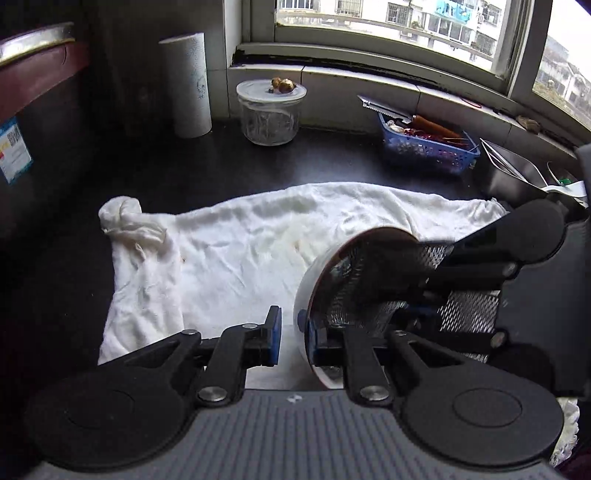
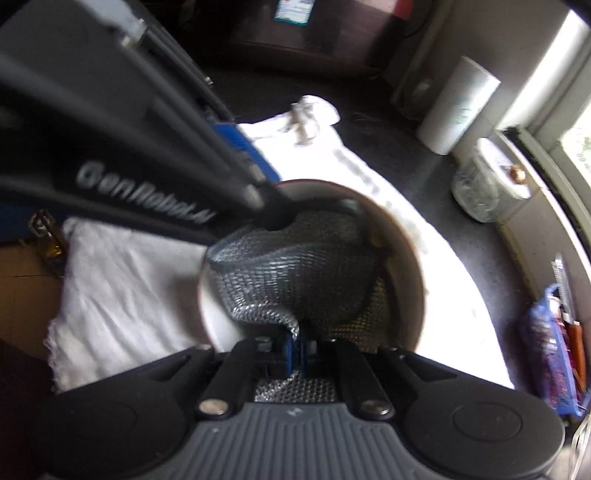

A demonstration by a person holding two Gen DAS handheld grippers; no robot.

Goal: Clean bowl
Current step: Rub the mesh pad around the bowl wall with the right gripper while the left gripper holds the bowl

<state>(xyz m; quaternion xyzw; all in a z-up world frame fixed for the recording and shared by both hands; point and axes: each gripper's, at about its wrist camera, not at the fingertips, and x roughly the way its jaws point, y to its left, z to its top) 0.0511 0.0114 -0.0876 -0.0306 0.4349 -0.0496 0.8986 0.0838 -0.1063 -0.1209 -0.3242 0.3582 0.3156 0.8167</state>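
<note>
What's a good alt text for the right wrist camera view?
The right gripper, shut on a silver mesh scrubbing cloth, presses it into a tilted bowl held above a white towel.

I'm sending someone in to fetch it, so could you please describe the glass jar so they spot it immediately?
Find the window, then the black counter beneath its sill. The glass jar stands beside the paper towel roll; it alone is clear, with a white lid carrying small brown lumps.
</note>
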